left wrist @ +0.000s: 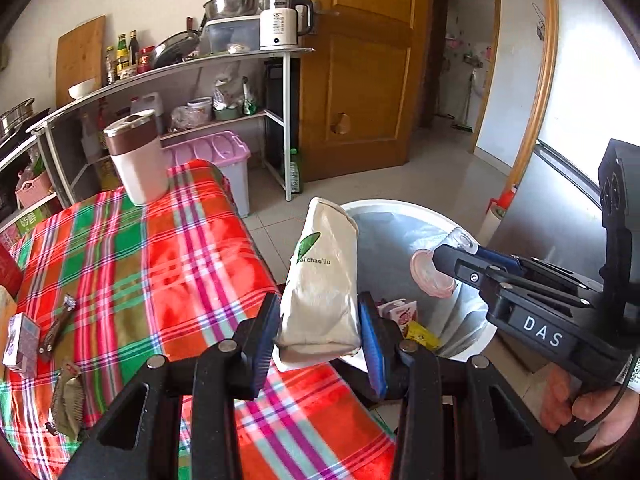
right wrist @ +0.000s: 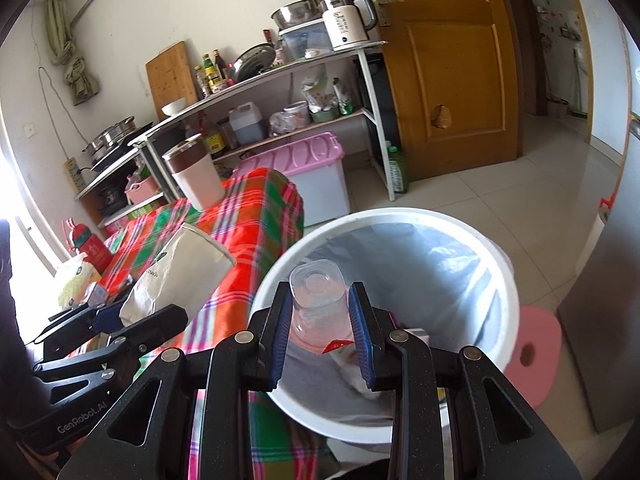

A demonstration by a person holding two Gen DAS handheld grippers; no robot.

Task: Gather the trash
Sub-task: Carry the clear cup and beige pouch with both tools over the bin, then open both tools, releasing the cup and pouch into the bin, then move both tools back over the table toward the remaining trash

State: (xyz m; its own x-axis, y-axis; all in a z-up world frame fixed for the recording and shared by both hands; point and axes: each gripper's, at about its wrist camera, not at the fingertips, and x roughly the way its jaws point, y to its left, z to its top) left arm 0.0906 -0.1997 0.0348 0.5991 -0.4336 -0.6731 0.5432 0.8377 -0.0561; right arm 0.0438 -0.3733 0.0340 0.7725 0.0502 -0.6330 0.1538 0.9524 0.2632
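My left gripper is shut on a cream paper bag with a green leaf logo and holds it upright over the table's edge, beside the white trash bin. My right gripper is shut on a clear plastic cup with pink residue and holds it above the bin's opening. The cup also shows in the left wrist view, over the lined bin. Cartons and wrappers lie at the bin's bottom. The bag also shows in the right wrist view.
The plaid-covered table carries a brown-and-white tumbler, a small carton and two brown wrappers. A pink-lidded storage box and a shelf rack stand behind. A pink stool stands right of the bin.
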